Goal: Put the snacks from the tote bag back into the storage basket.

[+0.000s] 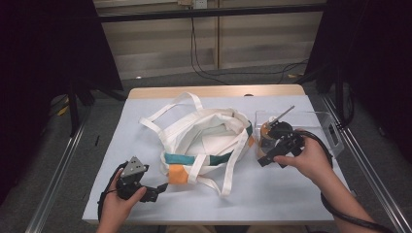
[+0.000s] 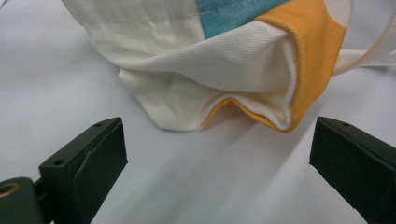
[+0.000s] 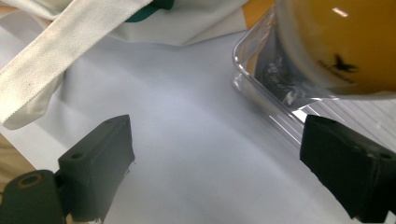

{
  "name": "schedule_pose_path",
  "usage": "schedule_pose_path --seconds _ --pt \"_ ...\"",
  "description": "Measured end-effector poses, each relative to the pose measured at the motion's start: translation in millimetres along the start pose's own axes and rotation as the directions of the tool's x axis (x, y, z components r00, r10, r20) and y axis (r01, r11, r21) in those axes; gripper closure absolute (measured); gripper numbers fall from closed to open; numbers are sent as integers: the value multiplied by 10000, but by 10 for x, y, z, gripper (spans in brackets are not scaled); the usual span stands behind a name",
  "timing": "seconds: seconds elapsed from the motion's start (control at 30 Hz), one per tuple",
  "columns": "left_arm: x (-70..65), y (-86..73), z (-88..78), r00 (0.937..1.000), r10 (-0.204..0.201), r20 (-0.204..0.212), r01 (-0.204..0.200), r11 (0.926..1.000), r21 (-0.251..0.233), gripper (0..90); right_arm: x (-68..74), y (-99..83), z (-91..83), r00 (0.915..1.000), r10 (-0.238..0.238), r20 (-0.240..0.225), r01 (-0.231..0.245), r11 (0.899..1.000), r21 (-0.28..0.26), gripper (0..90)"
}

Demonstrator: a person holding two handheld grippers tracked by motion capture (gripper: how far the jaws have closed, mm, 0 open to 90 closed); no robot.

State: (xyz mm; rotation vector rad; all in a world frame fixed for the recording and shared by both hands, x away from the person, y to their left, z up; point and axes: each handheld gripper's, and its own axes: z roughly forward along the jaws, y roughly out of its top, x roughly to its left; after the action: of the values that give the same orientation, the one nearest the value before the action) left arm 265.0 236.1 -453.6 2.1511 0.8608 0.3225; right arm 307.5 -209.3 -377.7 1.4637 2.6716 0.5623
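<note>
A white cloth tote bag (image 1: 206,141) with a teal band and orange corners lies crumpled in the middle of the table, its straps (image 1: 170,109) spread out. My left gripper (image 1: 156,190) rests low at the front left and is open. Its jaws point at the bag's orange corner (image 2: 308,51), which lies just ahead of them, untouched. My right gripper (image 1: 266,159) is open too, nothing between its jaws, beside the near left corner of a clear plastic box (image 3: 261,79). An orange rounded object (image 3: 341,42) with a black mark sits inside that box.
A white sheet (image 1: 121,145) covers the table. The clear box (image 1: 311,115) stands at the right by the table's edge. A loose bag strap (image 3: 56,70) lies to the left of my right gripper. Metal rails run along both sides of the table.
</note>
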Motion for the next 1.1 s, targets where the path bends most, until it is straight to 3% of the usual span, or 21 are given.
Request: schedule_pose_path --seconds 0.23,1.1 --pt "-2 0 2 10000 52 19 -52 10000 8 37 52 -58 59 9998 -61 -175 59 9999 -141 97" --pt "-3 -6 2 10000 -64 52 64 10000 -38 37 21 -289 286 9972 -364 -649 315 9967 -747 93"
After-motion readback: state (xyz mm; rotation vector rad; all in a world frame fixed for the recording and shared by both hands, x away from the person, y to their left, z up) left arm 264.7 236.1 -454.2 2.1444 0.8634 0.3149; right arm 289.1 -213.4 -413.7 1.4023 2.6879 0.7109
